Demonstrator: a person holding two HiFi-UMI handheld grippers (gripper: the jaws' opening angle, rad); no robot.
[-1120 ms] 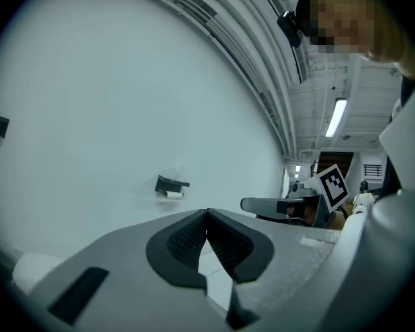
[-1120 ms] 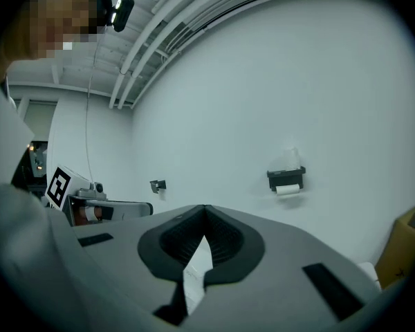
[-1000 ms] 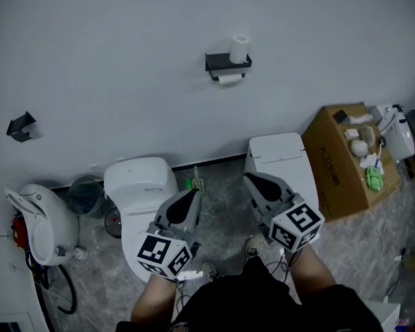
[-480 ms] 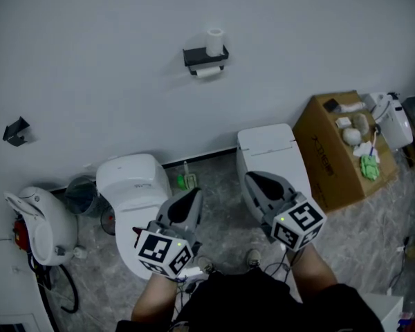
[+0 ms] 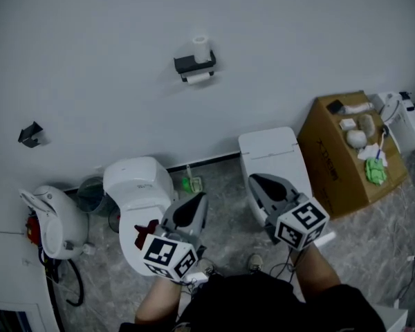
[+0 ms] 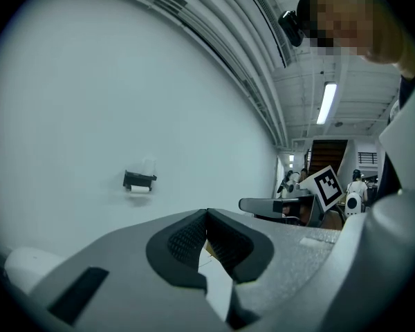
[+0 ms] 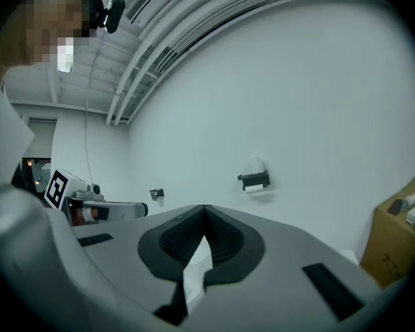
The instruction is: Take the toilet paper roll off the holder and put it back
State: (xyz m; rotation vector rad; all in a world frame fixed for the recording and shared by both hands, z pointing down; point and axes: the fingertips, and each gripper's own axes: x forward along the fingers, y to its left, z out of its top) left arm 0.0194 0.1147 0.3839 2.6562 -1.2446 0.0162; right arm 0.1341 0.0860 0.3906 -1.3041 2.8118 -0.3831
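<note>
Both closed and empty, our left gripper [image 5: 194,205] and right gripper [image 5: 261,183] sit low in frame. The toilet paper roll [image 5: 201,47] stands upright on its holder [image 5: 191,64], upper centre, well apart, directly above the left one.

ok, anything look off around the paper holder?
Slightly: one toilet paper roll stands upright on top of the holder, while a second roll hangs beneath it. Nothing looks spilled or damaged.
</note>
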